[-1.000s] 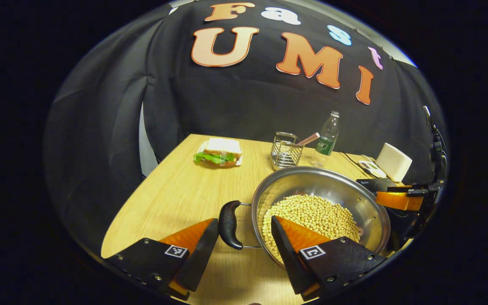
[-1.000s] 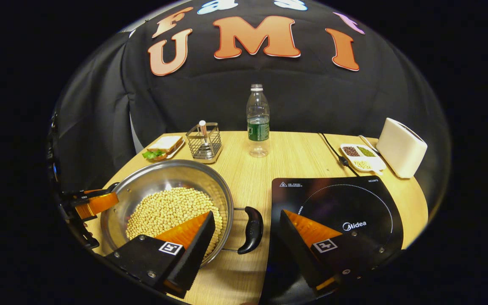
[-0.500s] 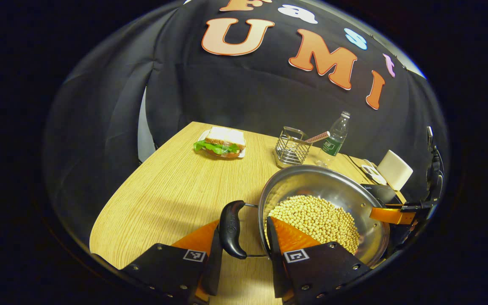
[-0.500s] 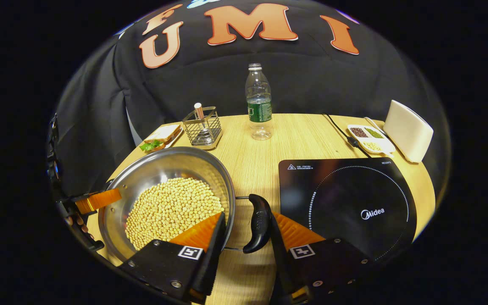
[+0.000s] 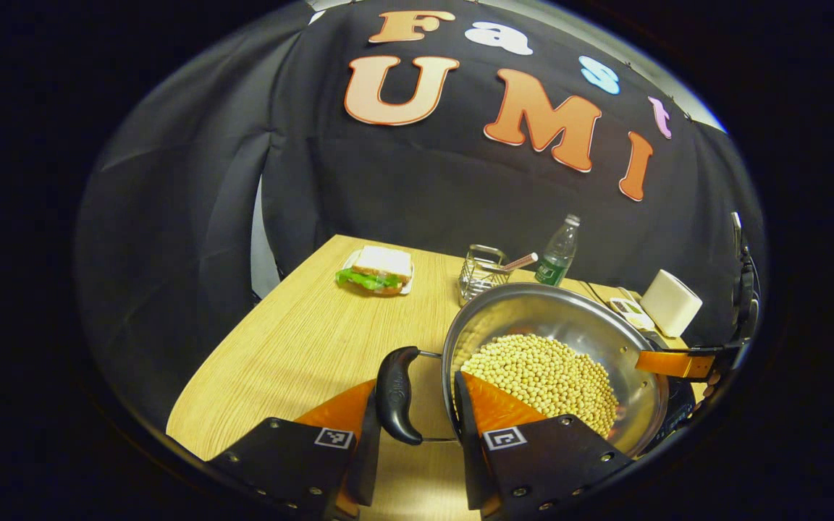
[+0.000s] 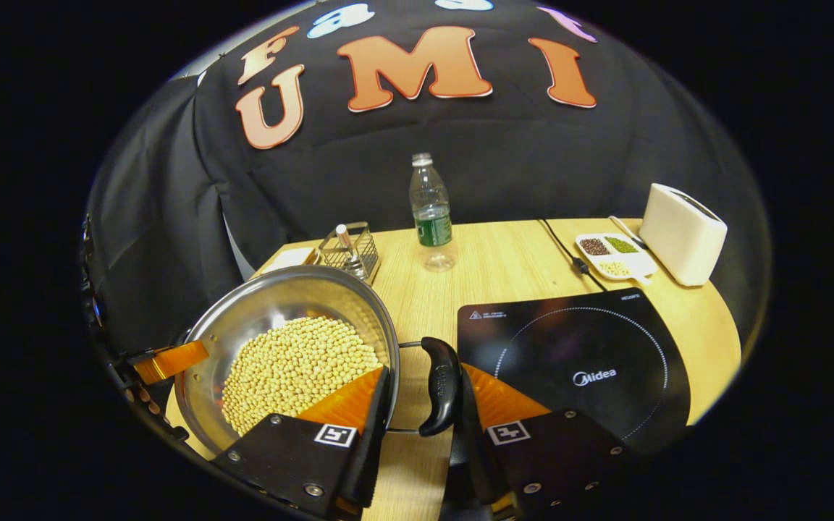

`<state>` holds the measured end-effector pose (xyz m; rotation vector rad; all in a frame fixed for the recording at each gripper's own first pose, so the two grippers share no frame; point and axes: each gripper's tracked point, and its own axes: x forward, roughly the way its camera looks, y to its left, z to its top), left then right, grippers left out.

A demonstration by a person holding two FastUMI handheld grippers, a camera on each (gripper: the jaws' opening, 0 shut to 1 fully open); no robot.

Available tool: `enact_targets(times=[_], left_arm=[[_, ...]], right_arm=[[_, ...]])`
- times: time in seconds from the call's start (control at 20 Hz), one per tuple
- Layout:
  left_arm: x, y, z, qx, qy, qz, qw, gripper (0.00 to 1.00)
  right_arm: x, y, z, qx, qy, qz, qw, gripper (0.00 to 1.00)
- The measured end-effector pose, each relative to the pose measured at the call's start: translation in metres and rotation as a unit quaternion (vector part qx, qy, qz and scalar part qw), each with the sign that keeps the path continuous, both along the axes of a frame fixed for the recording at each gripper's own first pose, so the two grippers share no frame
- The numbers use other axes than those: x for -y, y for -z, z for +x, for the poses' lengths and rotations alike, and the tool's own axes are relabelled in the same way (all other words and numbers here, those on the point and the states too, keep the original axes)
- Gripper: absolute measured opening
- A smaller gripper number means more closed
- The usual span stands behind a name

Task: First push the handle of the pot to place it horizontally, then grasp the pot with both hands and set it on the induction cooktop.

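A steel pot [image 5: 569, 315] holding yellow beans [image 5: 544, 373] has a black handle on each side, both lying level. My left gripper [image 5: 413, 387] is shut on the left handle [image 5: 397, 394], one orange finger on each side of it. My right gripper [image 6: 423, 391] is shut on the right handle [image 6: 440, 387]. The pot [image 6: 272, 297] appears raised slightly off the table, left of the black induction cooktop [image 6: 583, 362]. The right gripper's finger [image 5: 670, 363] is at the pot's far rim in the left gripper view, and the left gripper's finger [image 6: 169, 360] in the right gripper view.
On the wooden table behind the pot are a sandwich [image 5: 377, 269], a wire holder [image 6: 350, 250] and a water bottle [image 6: 429, 213]. A white toaster [image 6: 681, 233], a divided dish of grains [image 6: 612, 255] and a black cord [image 6: 562, 246] lie behind the cooktop.
Both grippers went from open around the handles to shut on them. Since then they have risen a little with the pot.
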<state>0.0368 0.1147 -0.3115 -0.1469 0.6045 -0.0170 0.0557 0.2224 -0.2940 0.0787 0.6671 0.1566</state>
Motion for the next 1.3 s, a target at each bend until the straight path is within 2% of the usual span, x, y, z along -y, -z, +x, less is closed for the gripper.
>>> enact_targets(times=[0.5,1.3], left_arm=[[0.079,-0.054,-0.011,0.026,0.027,-0.001,0.999,0.50],[0.243,-0.042,0.000,0.000,0.097,0.000,0.995,0.50]], right_arm=[[0.080,-0.057,-0.028,0.038,0.027,0.006,0.999,0.52],[0.233,-0.049,-0.036,0.026,0.100,0.011,0.995,0.51]])
